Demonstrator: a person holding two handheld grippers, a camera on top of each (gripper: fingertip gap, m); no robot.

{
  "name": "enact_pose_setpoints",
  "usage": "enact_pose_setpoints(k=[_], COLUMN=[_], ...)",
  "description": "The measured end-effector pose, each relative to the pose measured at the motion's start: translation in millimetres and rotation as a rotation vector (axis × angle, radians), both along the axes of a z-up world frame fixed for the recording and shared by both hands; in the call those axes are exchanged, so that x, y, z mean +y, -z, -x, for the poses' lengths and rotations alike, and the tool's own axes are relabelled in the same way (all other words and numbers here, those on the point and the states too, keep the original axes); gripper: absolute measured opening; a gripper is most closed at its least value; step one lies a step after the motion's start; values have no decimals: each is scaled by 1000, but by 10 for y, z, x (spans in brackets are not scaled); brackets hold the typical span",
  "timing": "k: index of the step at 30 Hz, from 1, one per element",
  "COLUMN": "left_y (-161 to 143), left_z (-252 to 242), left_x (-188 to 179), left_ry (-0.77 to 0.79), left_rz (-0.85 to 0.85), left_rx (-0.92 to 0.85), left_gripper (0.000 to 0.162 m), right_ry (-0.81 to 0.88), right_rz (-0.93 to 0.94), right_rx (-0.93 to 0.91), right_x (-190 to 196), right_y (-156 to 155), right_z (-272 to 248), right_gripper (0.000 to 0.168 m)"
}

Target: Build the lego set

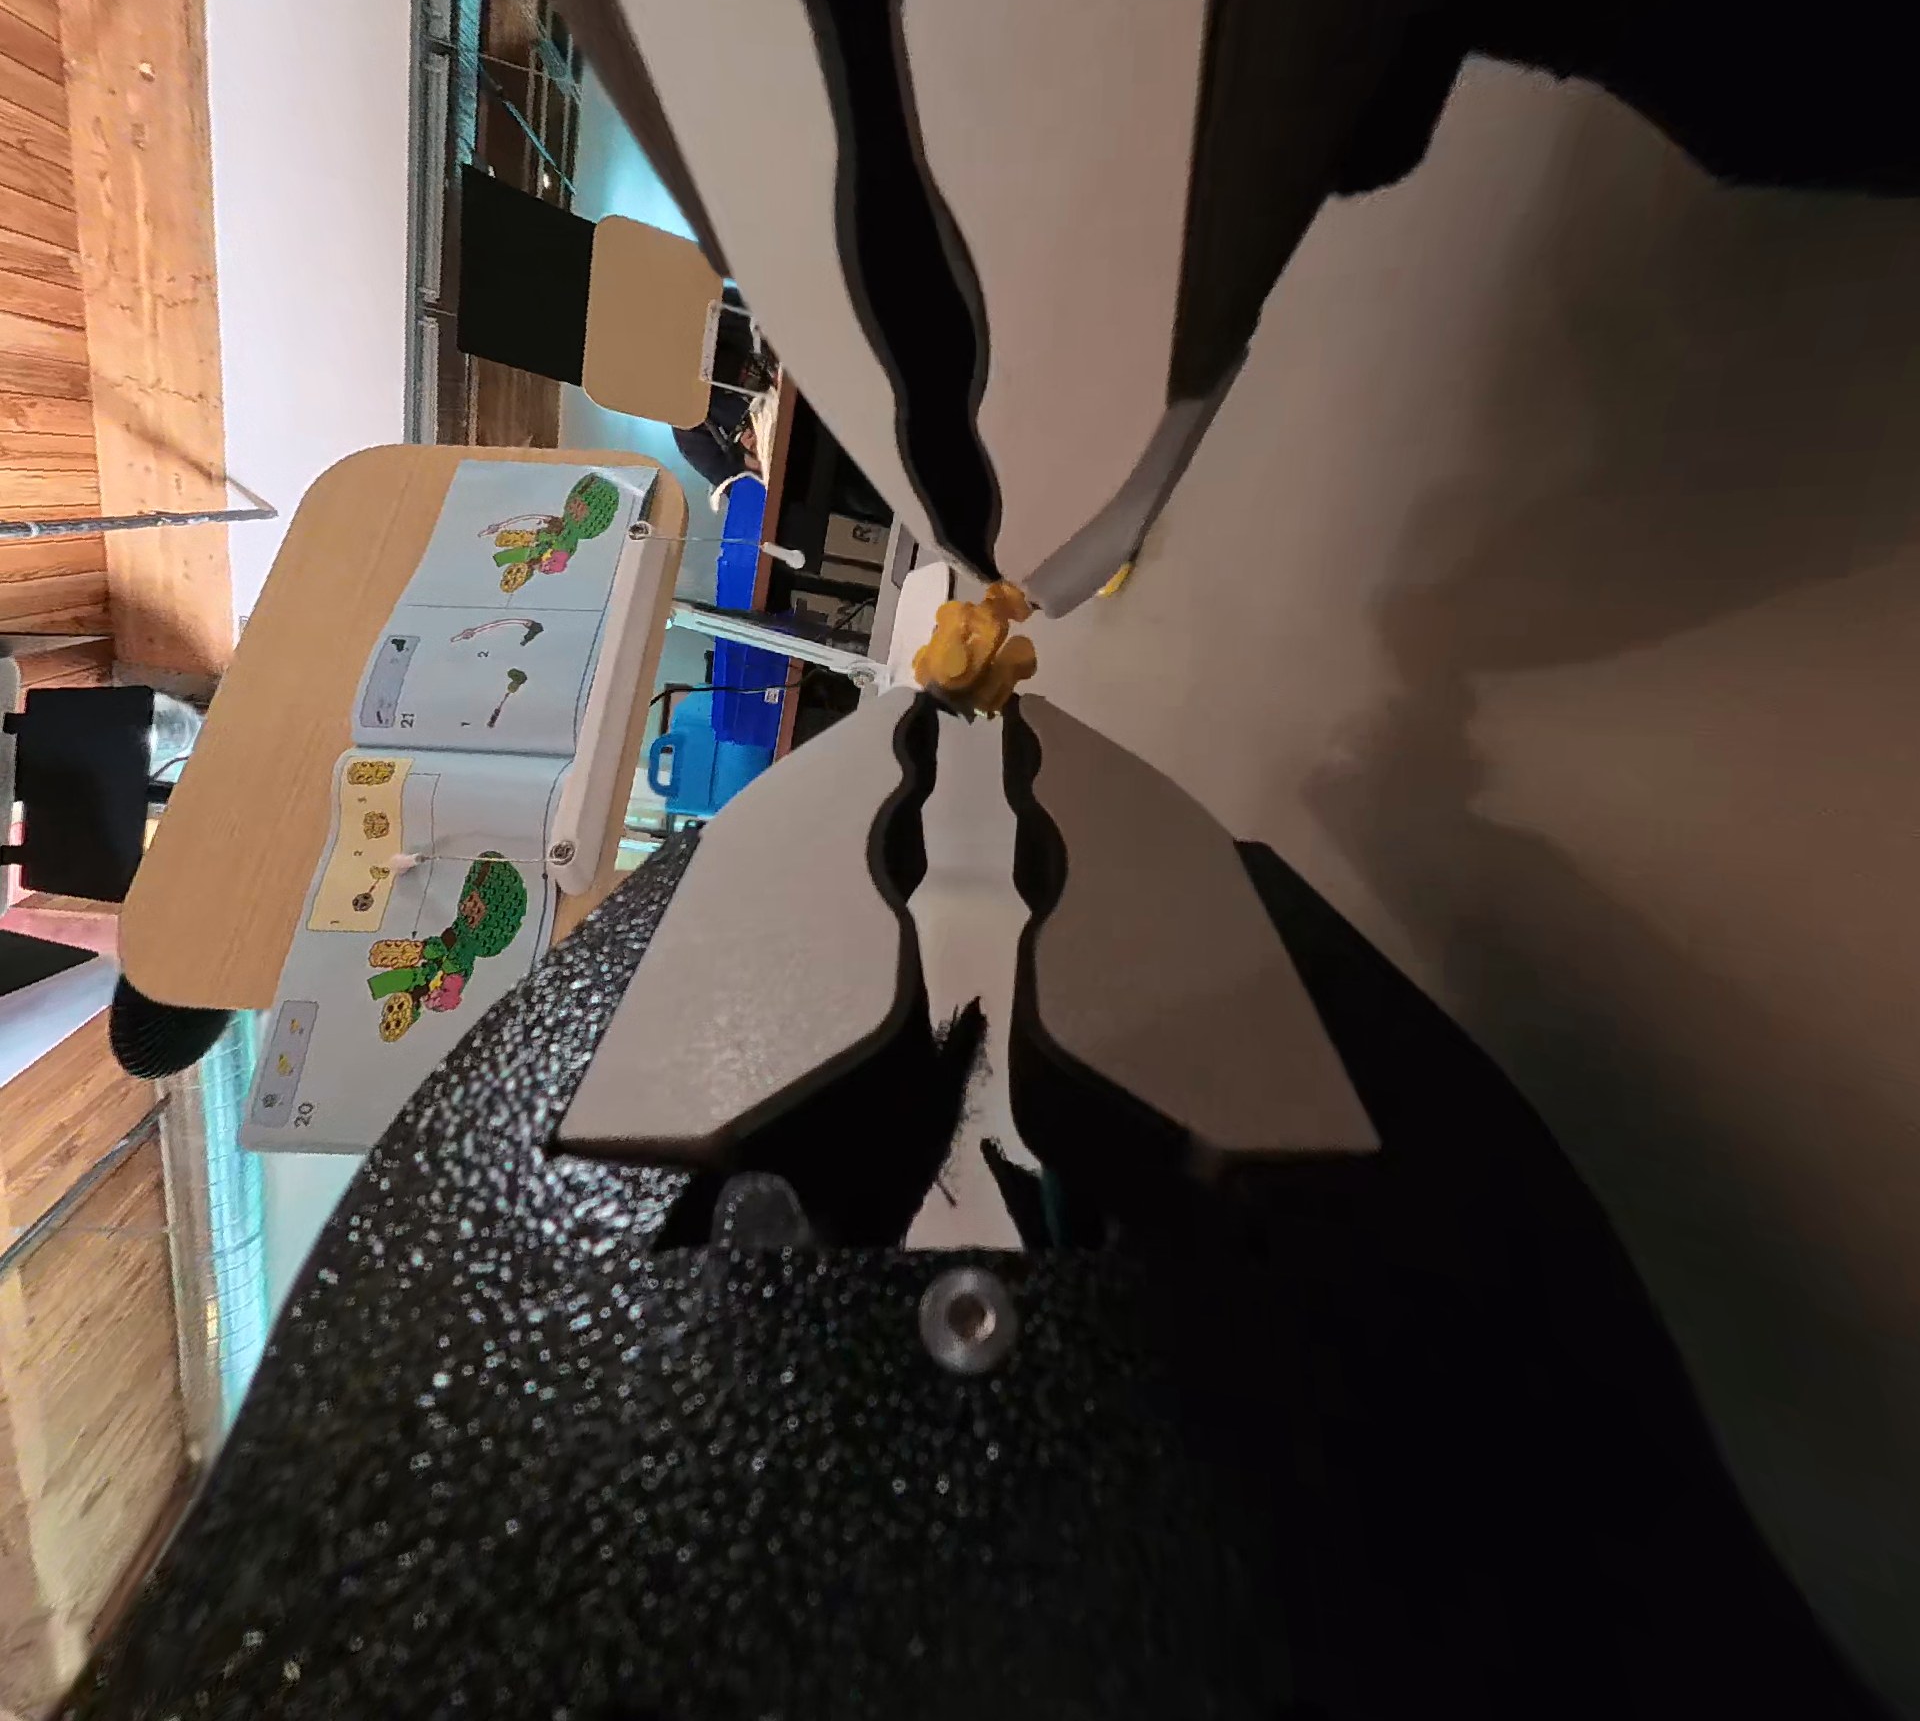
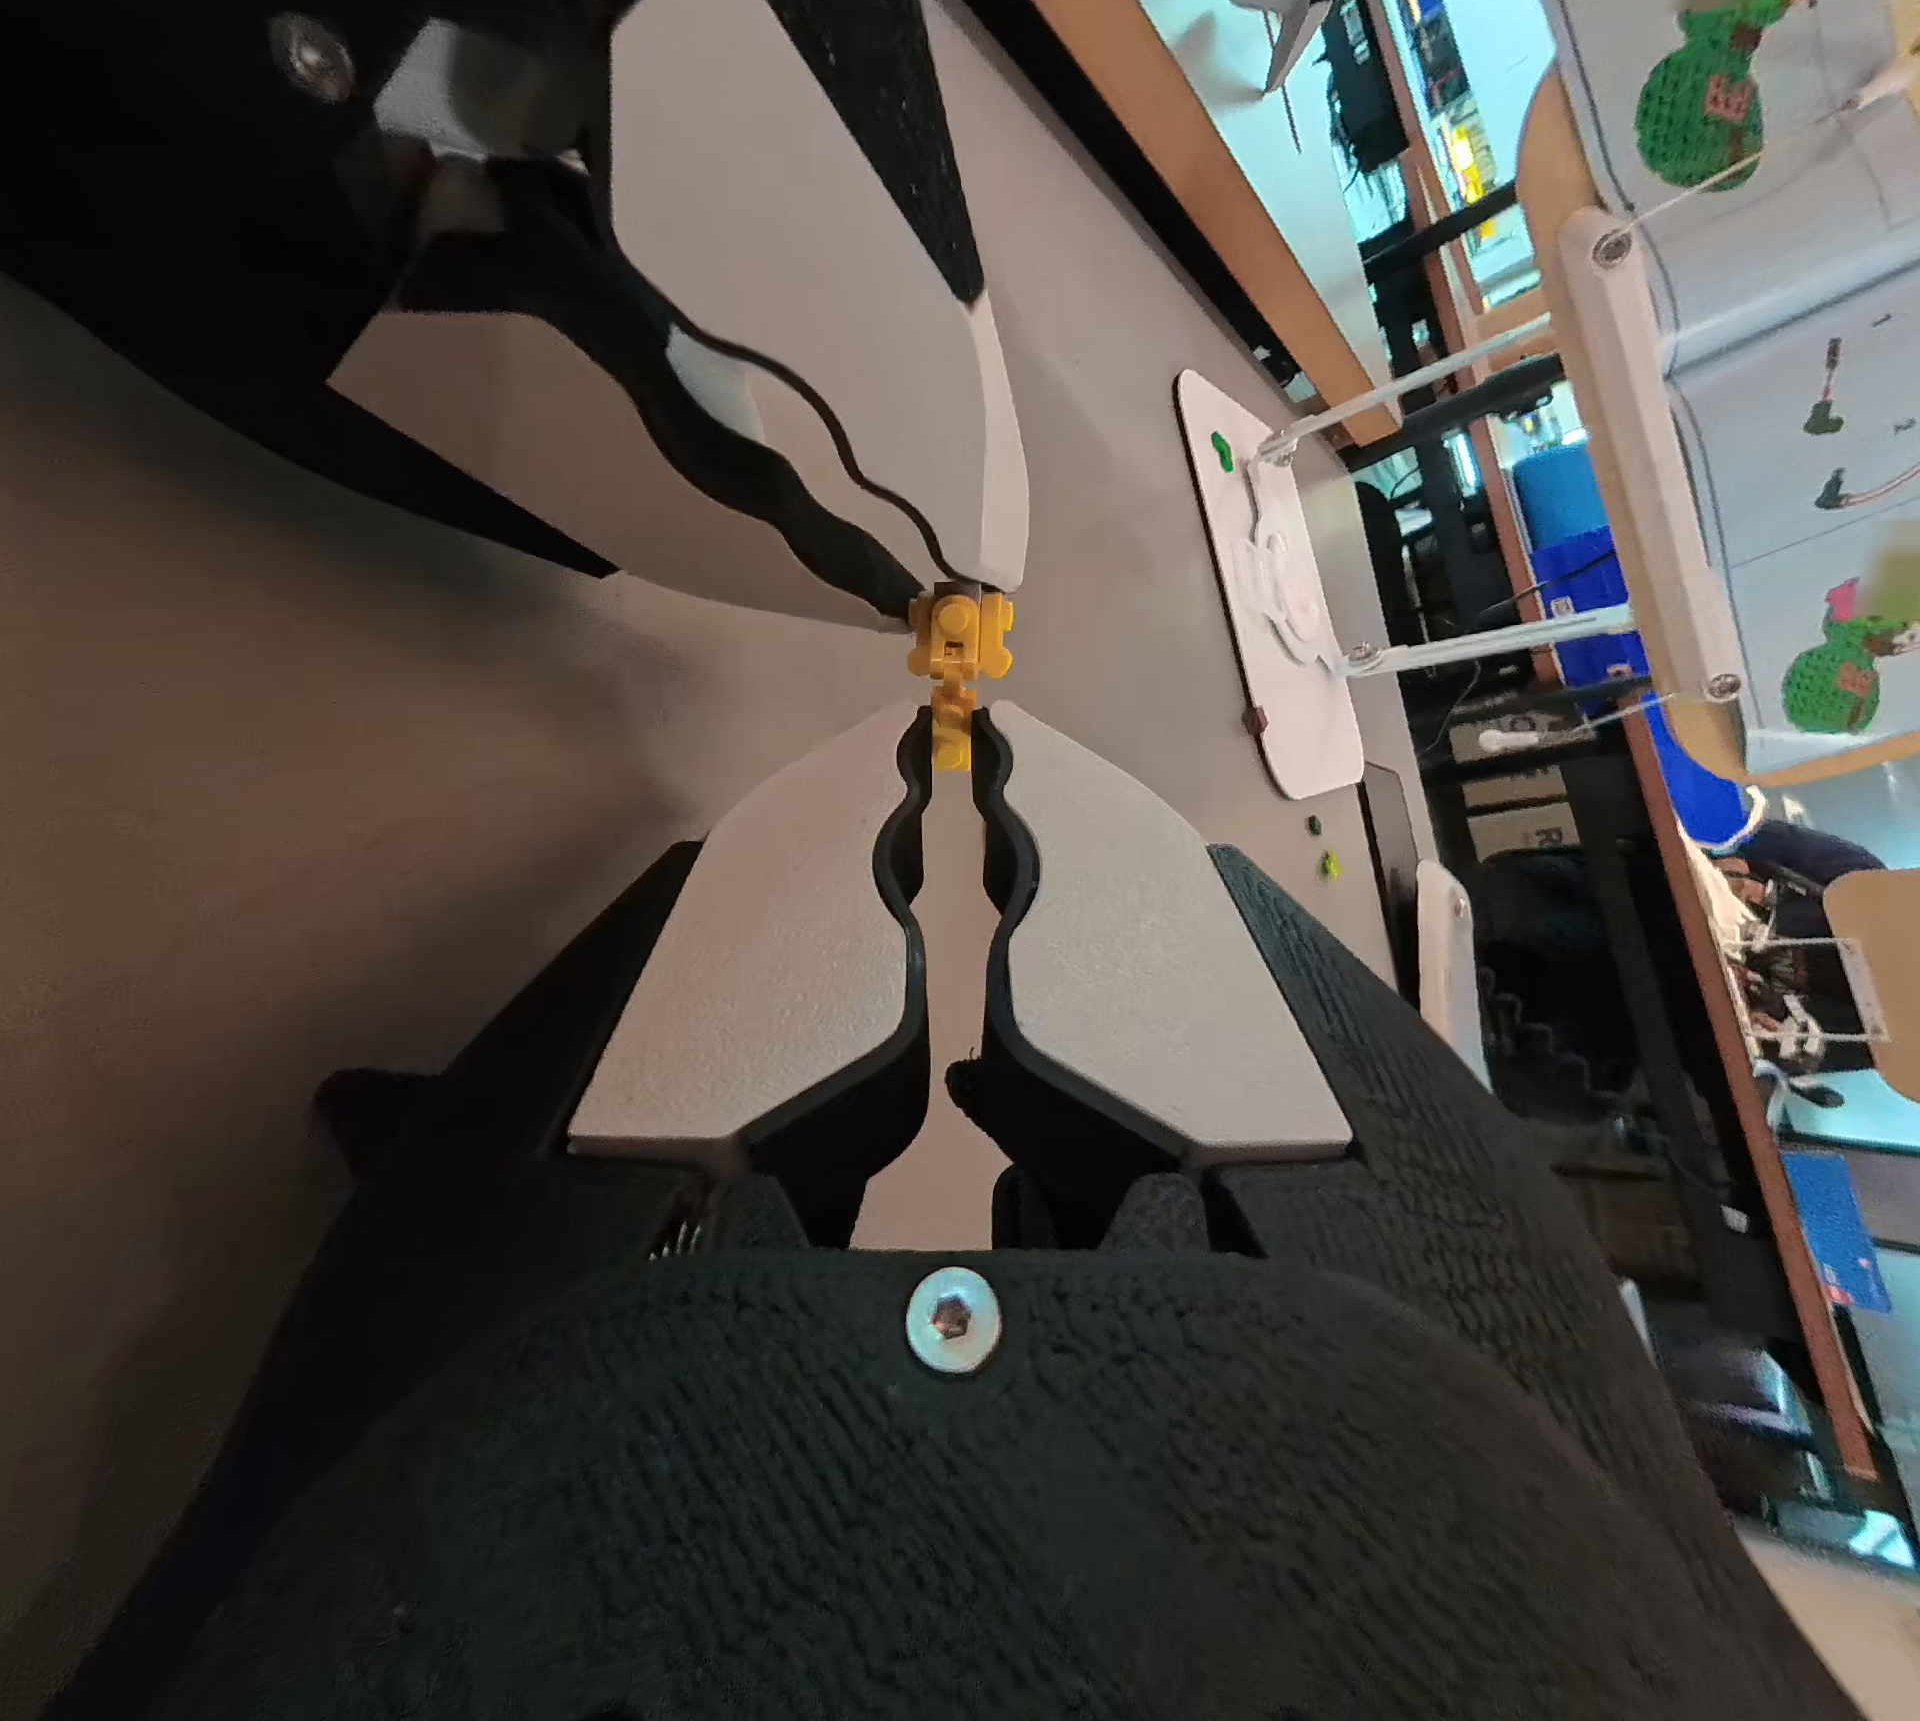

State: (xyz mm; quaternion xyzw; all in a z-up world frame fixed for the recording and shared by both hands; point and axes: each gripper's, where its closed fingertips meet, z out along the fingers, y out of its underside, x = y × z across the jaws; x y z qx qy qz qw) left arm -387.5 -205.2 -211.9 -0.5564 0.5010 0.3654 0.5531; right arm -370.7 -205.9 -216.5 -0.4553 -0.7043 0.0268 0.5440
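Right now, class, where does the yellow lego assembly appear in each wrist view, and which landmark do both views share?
Left wrist view: yellow lego assembly sits near centre, between the tips of the two hand-held grippers.
Right wrist view: it sits near centre too, again between both tips.
Shared landmark: the open instruction booklet on its wooden stand.

The little lego piece in the middle of the right wrist view is yellow. The right gripper has pale grey fingers with black wavy edges and a bumpy black body. The left gripper is black with shiny speckles. The table is plain grey. At the left of the left wrist view, the open booklet is light blue with green, yellow and pink pictures, on a tan wooden board. A white mat lies at right.
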Motion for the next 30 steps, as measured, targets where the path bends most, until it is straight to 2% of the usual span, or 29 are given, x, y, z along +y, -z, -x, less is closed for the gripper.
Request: enact_pose_setpoints(k=[5,6,9,11,18,22,26,28,30], left_y=[42,56,92,95,164,143,70,-4,-162], left_z=[24,42,8,-38,-20,95,180,80,-79], left_x=[55,54,44,43,50,18,-81,-152,-263], left_ry=[-54,-64,-43,-16,-23,-39,-11,84,242], left_rz=[7,18,38,54,82,136,233,316,408], left_rx=[54,56,61,15,26,-40,-236,-472,-746], left_gripper=[12,0,0,0,0,7,14,43,57], right_ry=[56,50,39,66,50,20,-27,-78,-168], right_rz=[35,43,69,54,77,65,96,132,201], right_rx=[-21,-16,37,16,1,5,25,42,72], right_x=[31,20,-14,52,36,-11,-87,-153,-289], right_y=[46,41,-39,-4,47,6,-42,-71,-119], right_z=[-11,-8,17,-12,-11,-7,3,8,19], right_gripper=[5,5,5,5,5,5,5,5,5])
